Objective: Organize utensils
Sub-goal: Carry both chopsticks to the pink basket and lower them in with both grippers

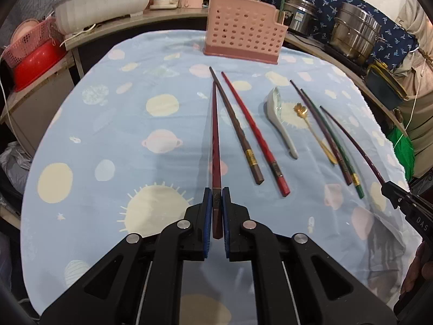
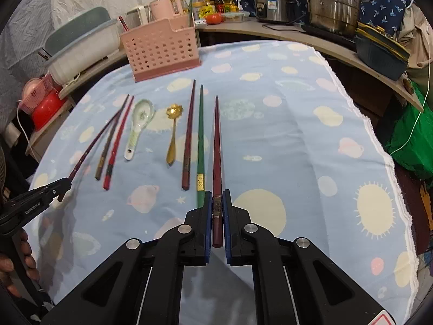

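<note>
My left gripper [image 1: 215,192] is shut on the thick end of a dark red chopstick [image 1: 215,135] that points away over the blue cloth. My right gripper [image 2: 217,193] is likewise shut on a second dark red chopstick [image 2: 217,149]. Between them on the cloth lie a brown chopstick [image 1: 235,130], a red chopstick [image 1: 254,132], a white ceramic spoon [image 1: 278,116], a gold spoon [image 1: 311,124], a maroon chopstick [image 2: 189,135] and a green chopstick [image 2: 200,135]. A pink perforated holder [image 1: 243,32] stands at the far edge, with one green stick in its side slot.
The table's blue planet-print cloth [image 2: 297,135] ends in a white hem on the right. Behind it a counter holds steel pots [image 2: 333,2], a rice cooker [image 2: 273,4], bottles and a pale tub [image 1: 102,2]. A red basin [image 1: 38,62] sits at the left. A hand shows at each frame's edge.
</note>
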Available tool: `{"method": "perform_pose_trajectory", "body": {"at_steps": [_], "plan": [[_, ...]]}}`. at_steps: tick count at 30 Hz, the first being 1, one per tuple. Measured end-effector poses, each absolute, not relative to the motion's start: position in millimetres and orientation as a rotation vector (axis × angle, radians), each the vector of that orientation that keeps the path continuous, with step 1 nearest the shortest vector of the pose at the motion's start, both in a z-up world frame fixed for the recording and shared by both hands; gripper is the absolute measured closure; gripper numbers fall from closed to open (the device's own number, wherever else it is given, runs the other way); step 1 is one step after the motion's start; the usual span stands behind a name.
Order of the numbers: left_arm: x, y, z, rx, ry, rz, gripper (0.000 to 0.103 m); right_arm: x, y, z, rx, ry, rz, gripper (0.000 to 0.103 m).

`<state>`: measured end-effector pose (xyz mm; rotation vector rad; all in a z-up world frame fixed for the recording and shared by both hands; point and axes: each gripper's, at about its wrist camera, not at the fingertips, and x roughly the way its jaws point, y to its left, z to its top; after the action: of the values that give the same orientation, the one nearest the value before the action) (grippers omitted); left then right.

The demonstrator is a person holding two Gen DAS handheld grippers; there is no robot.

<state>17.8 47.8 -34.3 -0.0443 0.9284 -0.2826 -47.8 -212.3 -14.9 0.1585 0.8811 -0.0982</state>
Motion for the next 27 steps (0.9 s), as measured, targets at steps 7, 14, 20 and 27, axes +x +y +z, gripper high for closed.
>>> {"method": "perform_pose_trajectory", "body": {"at_steps": [7, 14, 20, 27], "plan": [[3.4, 57.0, 7.4, -0.073, 0.878, -0.285, 0.096, -62.6, -210.0, 30.1, 0.161, 0.785, -0.081, 0.096], [-1.1, 60.3, 61.8, -0.097, 0.784, -0.283, 0.096, -68.6, -208.4, 80.9, 0.151, 0.674, -0.066, 0.095], [12.3, 59.6, 108.7, -0.099, 0.709, -0.281, 0.096, -57.5, -214.3, 117.9, 0.163, 0.609, -0.048, 0.096], [39.5, 49.5, 157.9, -0.103, 0.650, -0.307, 0.096, -32.6, -220.5, 155.4, 0.177, 0.551, -0.022, 0.096]]}}
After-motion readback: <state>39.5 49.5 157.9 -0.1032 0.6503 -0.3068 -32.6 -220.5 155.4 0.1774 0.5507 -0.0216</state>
